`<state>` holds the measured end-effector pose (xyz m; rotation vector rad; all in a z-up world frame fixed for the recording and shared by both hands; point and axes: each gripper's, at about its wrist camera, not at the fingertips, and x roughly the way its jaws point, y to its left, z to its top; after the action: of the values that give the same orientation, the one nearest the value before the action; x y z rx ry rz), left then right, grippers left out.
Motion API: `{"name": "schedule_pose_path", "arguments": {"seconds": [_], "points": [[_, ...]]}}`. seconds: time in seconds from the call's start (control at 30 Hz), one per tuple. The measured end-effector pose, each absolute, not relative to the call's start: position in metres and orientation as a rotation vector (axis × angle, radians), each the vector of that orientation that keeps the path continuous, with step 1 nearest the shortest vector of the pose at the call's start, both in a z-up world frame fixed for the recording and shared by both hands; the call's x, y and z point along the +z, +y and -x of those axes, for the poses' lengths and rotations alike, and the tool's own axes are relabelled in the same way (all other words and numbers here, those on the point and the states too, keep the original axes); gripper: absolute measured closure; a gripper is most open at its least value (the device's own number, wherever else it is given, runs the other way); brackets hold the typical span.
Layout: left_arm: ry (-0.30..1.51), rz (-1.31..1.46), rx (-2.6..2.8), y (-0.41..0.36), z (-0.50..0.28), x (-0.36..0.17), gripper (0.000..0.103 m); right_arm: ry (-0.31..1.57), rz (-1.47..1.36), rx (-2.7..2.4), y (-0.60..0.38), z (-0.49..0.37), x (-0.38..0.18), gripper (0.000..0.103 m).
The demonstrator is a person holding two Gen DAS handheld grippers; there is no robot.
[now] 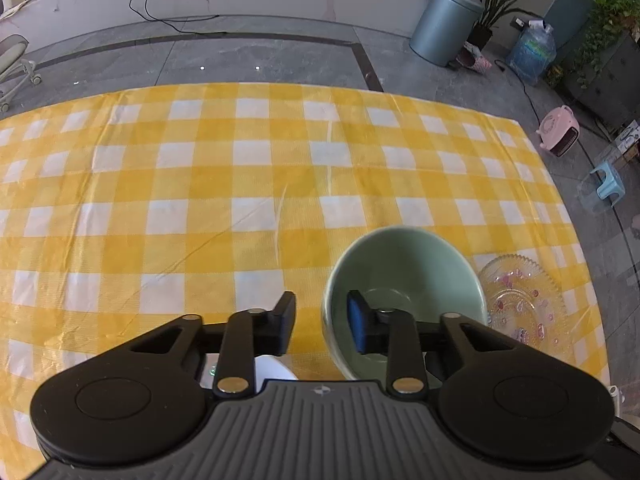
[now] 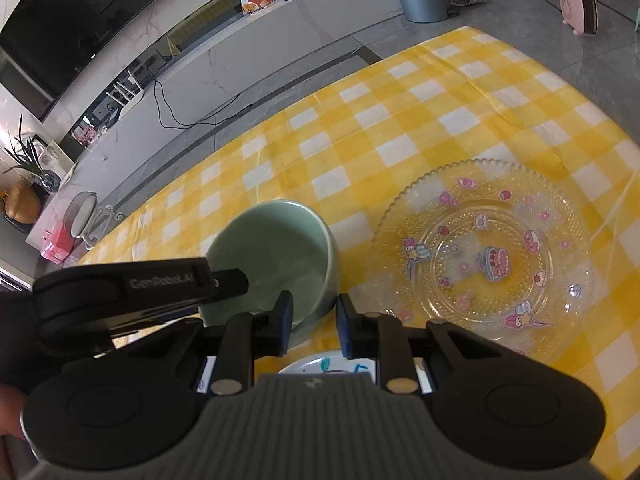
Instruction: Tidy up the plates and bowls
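A pale green bowl (image 1: pixel 404 280) stands on the yellow checked tablecloth (image 1: pixel 240 184). My left gripper (image 1: pixel 321 322) is open, with its right finger inside the bowl and its left finger outside the rim. The bowl also shows in the right wrist view (image 2: pixel 276 256), with the left gripper's finger reaching into it. A clear glass plate with cartoon prints (image 2: pixel 488 256) lies to the right of the bowl; it also shows in the left wrist view (image 1: pixel 524 300). My right gripper (image 2: pixel 314 326) is open and empty, just in front of the bowl, above a white printed plate (image 2: pixel 328 364).
The table's far edge (image 1: pixel 260 86) and right edge border a grey tiled floor. A grey bin (image 1: pixel 444 20), a water jug (image 1: pixel 534 50), a pink heater (image 1: pixel 558 130) and a small blue stool (image 1: pixel 608 182) stand on the floor.
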<state>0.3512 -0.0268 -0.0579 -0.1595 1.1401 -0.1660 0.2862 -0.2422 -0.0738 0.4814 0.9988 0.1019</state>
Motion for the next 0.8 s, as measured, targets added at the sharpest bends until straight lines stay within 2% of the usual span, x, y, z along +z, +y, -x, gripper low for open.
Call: {"name": "schedule_pose_path", "arguments": {"seconds": [0.07, 0.2, 0.33, 0.8], "points": [[1.147, 0.155, -0.163, -0.028, -0.351, -0.060, 0.074, 1.003, -0.495, 0.106, -0.243, -0.286, -0.075, 0.081], [1.160, 0.137, -0.164, -0.032, -0.351, -0.064, 0.081, 1.018, -0.515, 0.110, -0.245, -0.288, -0.080, 0.073], [1.159, 0.138, -0.177, -0.036, -0.352, -0.066, 0.089, 1.019, -0.532, 0.125, -0.245, -0.288, -0.081, 0.078], [1.134, 0.122, -0.161, -0.038, -0.345, -0.054, 0.092, 1.032, -0.569, 0.109, -0.250, -0.284, -0.080, 0.086]]}}
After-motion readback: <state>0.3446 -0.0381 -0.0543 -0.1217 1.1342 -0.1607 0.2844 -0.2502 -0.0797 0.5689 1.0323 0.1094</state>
